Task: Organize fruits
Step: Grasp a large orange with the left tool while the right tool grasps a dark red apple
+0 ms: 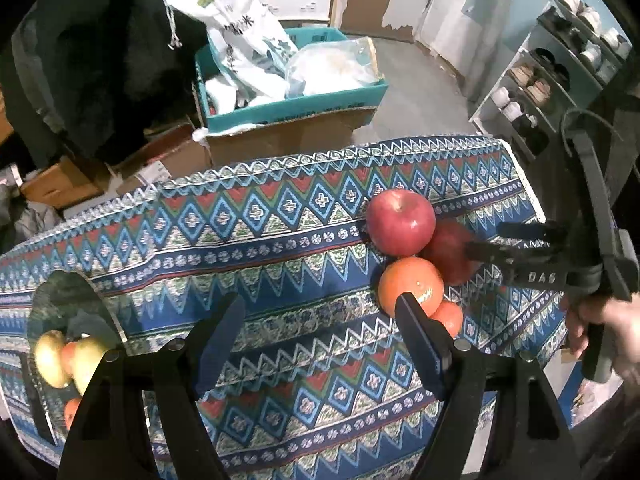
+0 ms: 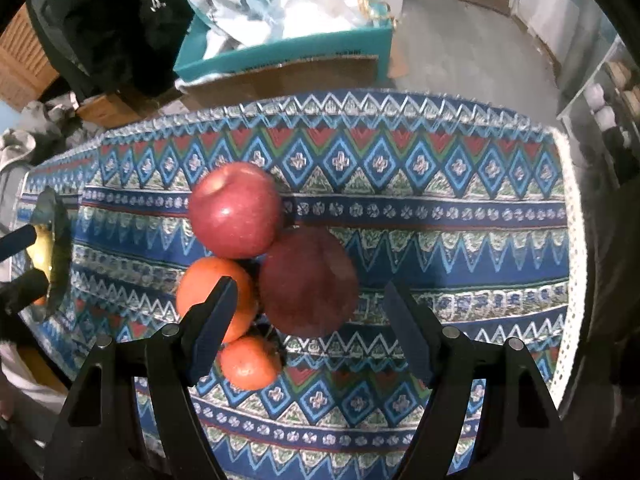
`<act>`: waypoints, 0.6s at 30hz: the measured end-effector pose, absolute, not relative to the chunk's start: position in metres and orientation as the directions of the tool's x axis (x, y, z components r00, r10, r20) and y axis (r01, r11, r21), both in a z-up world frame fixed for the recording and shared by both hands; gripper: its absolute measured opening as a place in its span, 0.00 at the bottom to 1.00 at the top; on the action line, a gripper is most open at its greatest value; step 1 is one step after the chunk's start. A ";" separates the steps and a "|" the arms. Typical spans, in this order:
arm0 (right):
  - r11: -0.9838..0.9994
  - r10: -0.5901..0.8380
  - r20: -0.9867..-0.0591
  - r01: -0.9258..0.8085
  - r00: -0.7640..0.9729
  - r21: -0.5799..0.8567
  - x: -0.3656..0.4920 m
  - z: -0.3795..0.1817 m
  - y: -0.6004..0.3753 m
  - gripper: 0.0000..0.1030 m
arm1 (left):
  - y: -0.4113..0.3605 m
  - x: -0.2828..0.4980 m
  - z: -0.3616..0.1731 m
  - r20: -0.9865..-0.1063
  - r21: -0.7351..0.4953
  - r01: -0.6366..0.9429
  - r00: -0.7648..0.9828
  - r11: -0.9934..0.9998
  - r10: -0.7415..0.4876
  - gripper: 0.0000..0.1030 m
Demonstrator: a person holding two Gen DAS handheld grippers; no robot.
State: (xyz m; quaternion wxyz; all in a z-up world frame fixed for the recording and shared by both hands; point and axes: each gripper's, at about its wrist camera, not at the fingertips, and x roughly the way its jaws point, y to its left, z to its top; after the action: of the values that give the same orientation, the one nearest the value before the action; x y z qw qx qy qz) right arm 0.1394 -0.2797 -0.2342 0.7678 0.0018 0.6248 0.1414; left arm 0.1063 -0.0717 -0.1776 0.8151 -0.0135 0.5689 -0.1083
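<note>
On the patterned cloth (image 1: 280, 248) lies a cluster of fruit: a red apple (image 1: 400, 222) (image 2: 236, 210), a darker red apple (image 1: 448, 252) (image 2: 308, 282), a large orange (image 1: 410, 284) (image 2: 216, 296) and a smaller orange (image 1: 448, 316) (image 2: 248, 362). My right gripper (image 2: 310, 334) is open just in front of the dark apple; it shows in the left wrist view (image 1: 488, 242) reaching at that apple from the right. My left gripper (image 1: 322, 342) is open and empty over the cloth. A glass bowl (image 1: 52, 308) at the left holds yellow-green and orange fruit (image 1: 50, 358).
Behind the table stands a teal-rimmed cardboard box (image 1: 288, 108) with plastic bags. A dark garment (image 1: 100, 52) hangs at the back left. A shoe rack (image 1: 552, 76) stands at the right. The table's right edge (image 2: 568, 216) is near the fruit.
</note>
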 end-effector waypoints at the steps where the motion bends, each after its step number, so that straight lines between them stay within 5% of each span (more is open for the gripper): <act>1: 0.960 0.219 -0.960 -0.214 0.174 0.180 0.141 -0.238 -0.279 0.74 | -0.073 0.109 -0.181 -0.926 -0.148 0.160 0.324 0.976 -0.194 0.77; 18: 0.959 0.252 -0.964 -0.160 0.087 0.236 0.158 -0.285 -0.268 0.74 | -0.089 0.132 -0.220 -0.946 -0.142 0.178 0.264 0.974 -0.186 0.77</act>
State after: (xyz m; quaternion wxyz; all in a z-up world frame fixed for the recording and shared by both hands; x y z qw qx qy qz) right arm 0.1585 -0.2682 -0.2854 0.7363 0.0347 0.6611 0.1397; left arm 0.1316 -0.0893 -0.2202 0.7949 -0.0035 0.5958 -0.1146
